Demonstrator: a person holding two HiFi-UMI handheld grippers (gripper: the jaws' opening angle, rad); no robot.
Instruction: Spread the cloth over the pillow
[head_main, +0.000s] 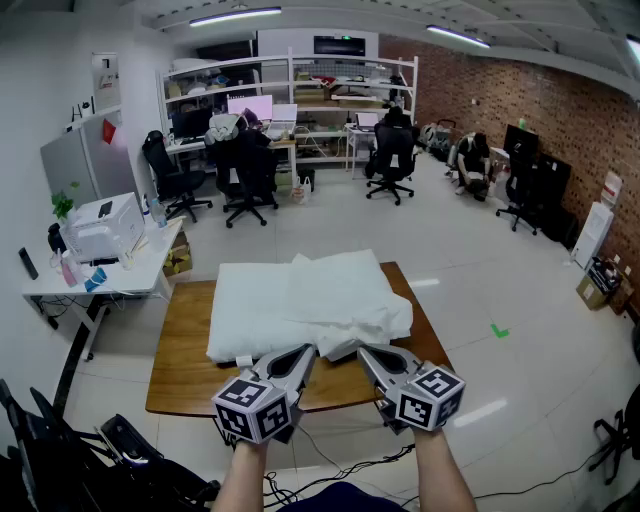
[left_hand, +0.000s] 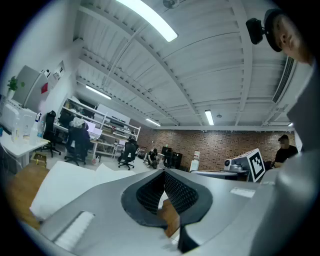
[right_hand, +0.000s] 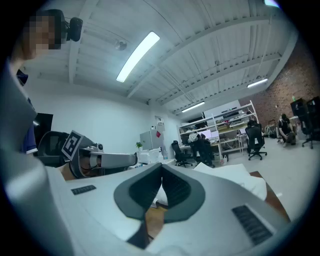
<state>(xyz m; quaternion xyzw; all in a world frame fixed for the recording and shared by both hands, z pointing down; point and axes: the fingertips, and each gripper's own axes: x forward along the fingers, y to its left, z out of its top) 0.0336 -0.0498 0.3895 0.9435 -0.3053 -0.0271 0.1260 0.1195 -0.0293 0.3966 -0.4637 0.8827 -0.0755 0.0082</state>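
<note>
Two claws pressed together (black ribbed pads (left_hand: 177, 192)), left gripper (head_main: 308, 350) and right gripper (head_main: 365, 352), near rumpled white cloth (head_main: 350, 290) on pillow (head_main: 250, 310).

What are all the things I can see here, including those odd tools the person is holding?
Table: one, brown wood, middle of the room.
Pillow: one, white, flat on the table.
Cloth: one, white, bunched on the pillow's right half.
Desk: one, white, left of the table.
Printer: one, white, on the desk.
Office chairs: several, black, at the far desks.
Shelving: one, white, far wall.
Brick wall: one, red-brown, right side.
Left gripper: one, grey, shut, empty, at the pillow's near edge.
Right gripper: one, grey, shut, empty, alongside.
Forearms: two, bare, bottom edge.
</note>
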